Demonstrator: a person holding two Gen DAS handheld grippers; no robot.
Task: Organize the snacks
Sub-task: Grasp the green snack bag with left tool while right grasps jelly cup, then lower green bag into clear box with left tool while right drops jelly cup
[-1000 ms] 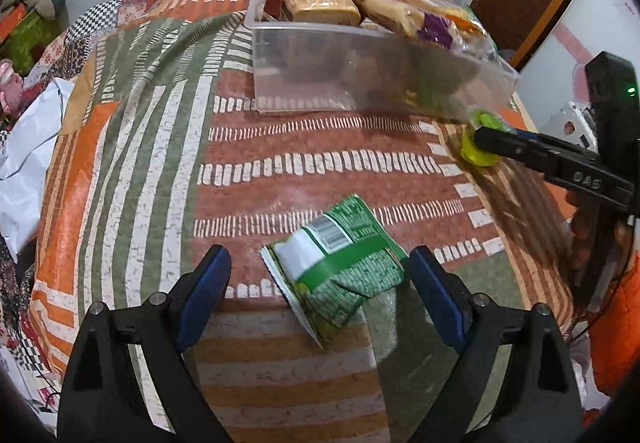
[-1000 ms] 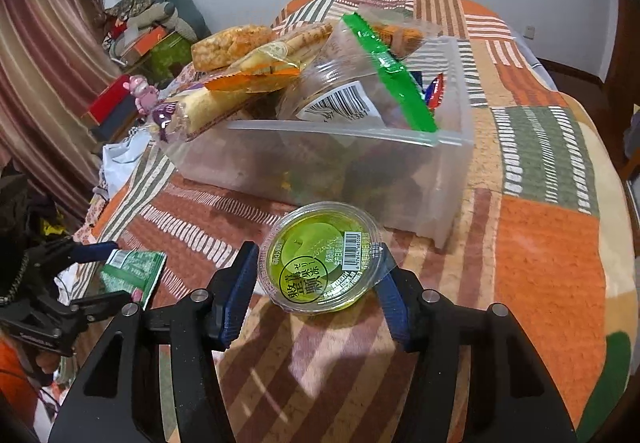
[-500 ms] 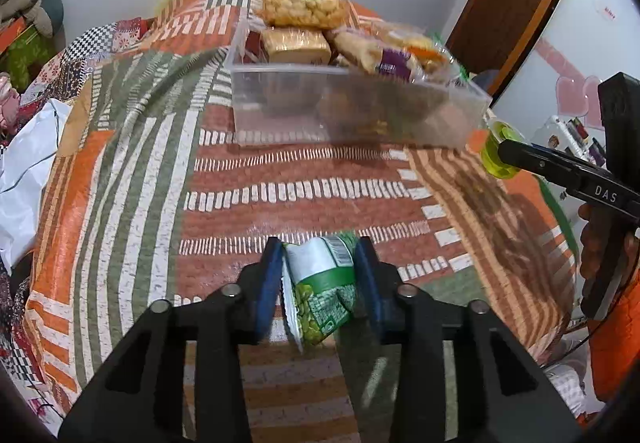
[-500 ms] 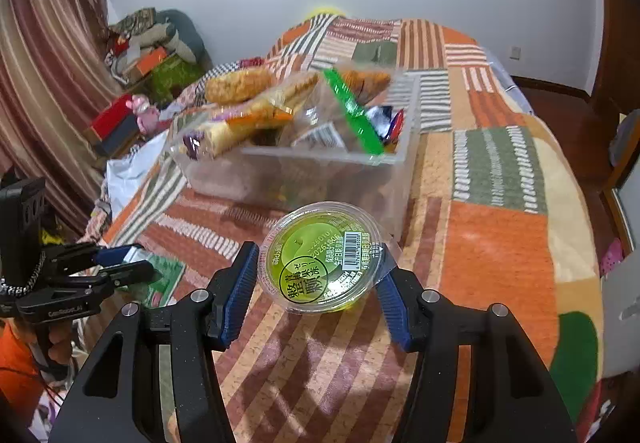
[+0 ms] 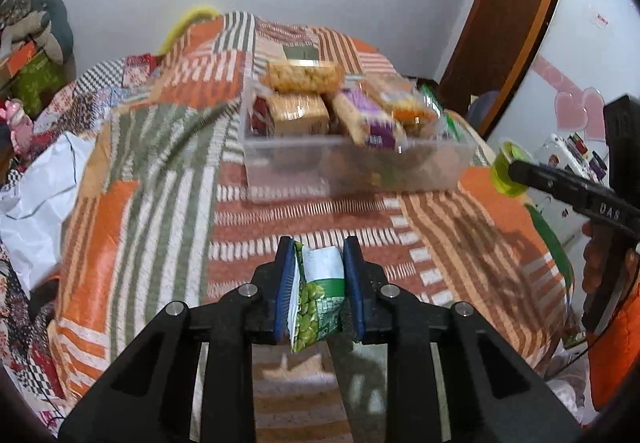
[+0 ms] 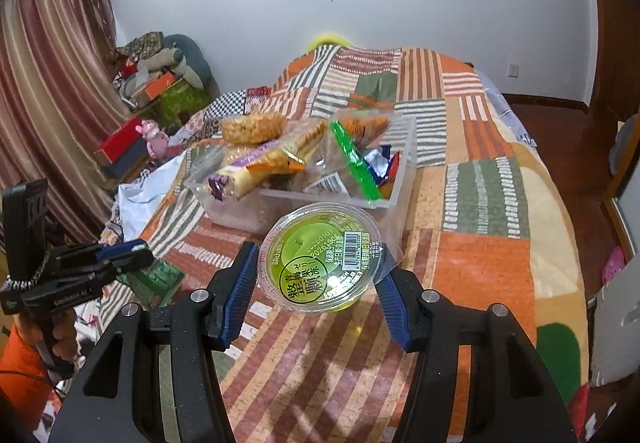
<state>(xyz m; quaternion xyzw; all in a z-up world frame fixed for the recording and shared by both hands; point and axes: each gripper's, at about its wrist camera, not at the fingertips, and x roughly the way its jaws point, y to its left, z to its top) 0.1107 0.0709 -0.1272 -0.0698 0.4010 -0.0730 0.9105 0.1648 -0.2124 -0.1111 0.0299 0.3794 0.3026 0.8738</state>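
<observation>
- Landmark: the clear bin (image 5: 352, 167), standing on the patchwork quilt (image 5: 152, 179) and already heaped with snack packs (image 5: 304, 77).
- We read this step as the carry: both pickups look done, and both items are off the quilt on the near side of the bin.
- Right gripper (image 6: 316, 283): blue pads clamped on the rim of the green jelly cup (image 6: 320, 253), label up. In the right wrist view the cup sits just in front of the bin's near corner, above the quilt.
- Left gripper (image 5: 320, 279): jaws fully closed on the green snack packet (image 5: 318, 291), pinched flat and standing on edge. It hangs over the quilt, well short of the bin's near wall.
- Next call, our judgement: bring each item over the bin's rim, find a gap among the piled packs, then release.
- The bin is crowded. The corner by the green-strip bag (image 6: 354, 159) looks like the most open spot for the cup.
- The packet is thin and can probably slide in along the near wall.
</observation>
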